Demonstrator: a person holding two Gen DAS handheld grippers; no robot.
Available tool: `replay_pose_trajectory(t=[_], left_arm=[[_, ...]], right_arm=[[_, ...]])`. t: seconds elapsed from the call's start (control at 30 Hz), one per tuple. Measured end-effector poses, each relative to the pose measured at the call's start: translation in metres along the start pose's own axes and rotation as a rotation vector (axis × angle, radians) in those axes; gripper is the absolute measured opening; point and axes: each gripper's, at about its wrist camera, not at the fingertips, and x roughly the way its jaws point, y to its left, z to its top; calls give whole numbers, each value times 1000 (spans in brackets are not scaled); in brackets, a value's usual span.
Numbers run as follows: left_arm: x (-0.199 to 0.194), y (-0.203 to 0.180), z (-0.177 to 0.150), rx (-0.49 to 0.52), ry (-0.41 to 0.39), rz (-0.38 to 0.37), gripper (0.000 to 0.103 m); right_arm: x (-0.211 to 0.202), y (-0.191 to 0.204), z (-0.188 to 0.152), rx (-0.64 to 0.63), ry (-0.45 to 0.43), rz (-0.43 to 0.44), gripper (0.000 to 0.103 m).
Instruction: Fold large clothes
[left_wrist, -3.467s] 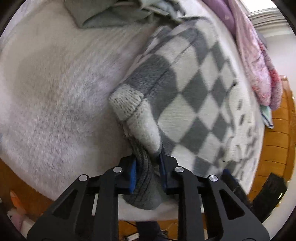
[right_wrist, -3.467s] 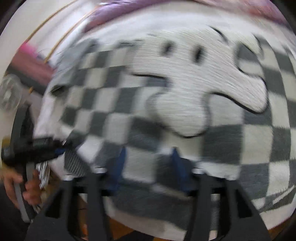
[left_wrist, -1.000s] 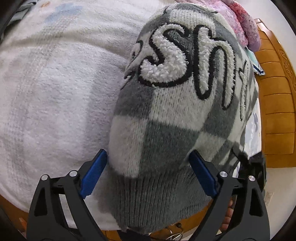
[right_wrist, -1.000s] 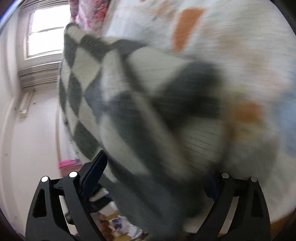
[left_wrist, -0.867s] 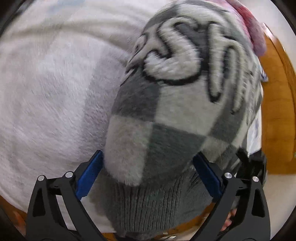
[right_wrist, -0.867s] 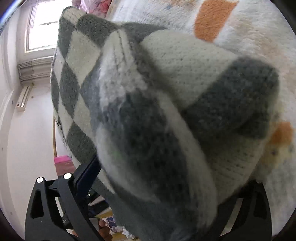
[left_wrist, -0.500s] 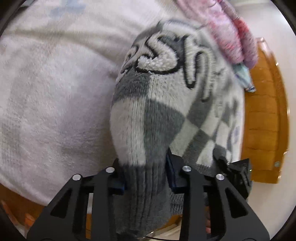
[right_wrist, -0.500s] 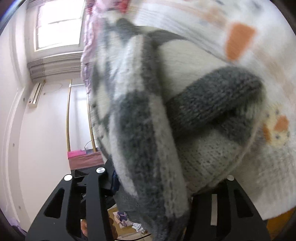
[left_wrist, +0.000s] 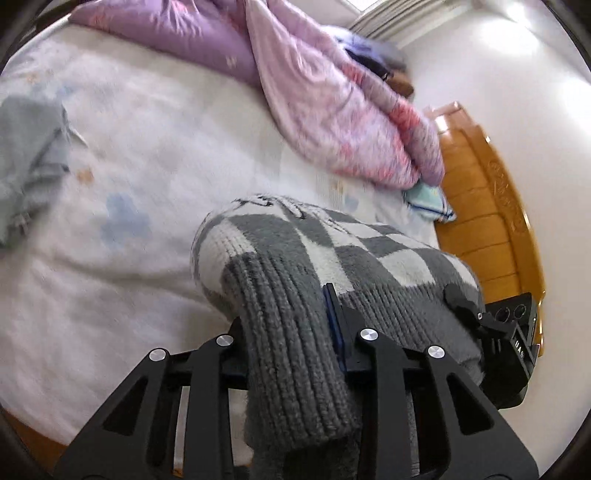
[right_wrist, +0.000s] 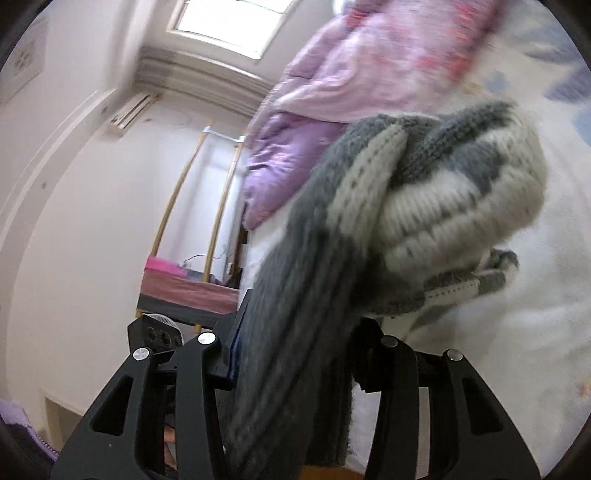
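Left claw (left_wrist: 291, 332) clamped on the ribbed grey hem of the grey-and-white checkered knit sweater (left_wrist: 369, 254). Right claw (right_wrist: 295, 354) clamped on the same hem further along. Sweater is bunched between the two, over the white fleece bed cover (left_wrist: 147, 147). Purple-pink quilt (left_wrist: 332, 96) heaped beyond; orange wooden bed frame (left_wrist: 484, 206) at right.
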Motion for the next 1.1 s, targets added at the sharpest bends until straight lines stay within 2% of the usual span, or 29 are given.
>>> replay_pose_trajectory(t=[0.13, 0.27, 0.4, 0.47, 0.53, 0.63, 0.67, 0.77, 0.87, 0.9, 0.93, 1.0, 1.03, 1.07, 1.1], left_arm=[[-60, 51, 53, 46, -80, 4, 28], [-114, 101, 120, 97, -161, 35, 28], [-170, 167, 181, 139, -270, 97, 28], [-192, 202, 197, 160, -327, 131, 28], [-201, 234, 206, 177, -346, 173, 28], [-200, 289, 197, 141, -294, 242, 28], [-192, 315, 184, 120, -257, 291, 28], [-169, 372, 146, 17, -174, 351, 29], [-161, 393, 129, -26, -162, 380, 33], [-160, 396, 128, -36, -171, 385, 41], [-160, 397, 122, -39, -181, 408, 56], [-158, 398, 116, -23, -181, 465, 69], [-159, 399, 115, -15, -178, 468, 73], [-157, 398, 113, -11, -164, 506, 80], [-155, 398, 112, -13, -153, 563, 91]], right_arm=[[55, 60, -17, -62, -26, 74, 42], [144, 114, -18, -98, -53, 163, 42], [238, 150, -27, -123, -48, 249, 41], [285, 158, -35, -111, -36, 285, 40], [321, 159, -53, -100, -7, 293, 39], [368, 140, -88, -60, 81, 232, 38], [384, 125, -111, -26, 137, 201, 37], [414, 94, -168, 24, 266, 78, 37], [421, 71, -211, 16, 333, -29, 37], [421, 66, -217, 11, 335, -59, 38], [418, 60, -223, 24, 331, -85, 39], [413, 52, -226, 26, 312, -155, 51], [414, 49, -226, 12, 311, -200, 52], [411, 51, -228, -20, 309, -261, 62], [409, 52, -230, -54, 307, -327, 72]])
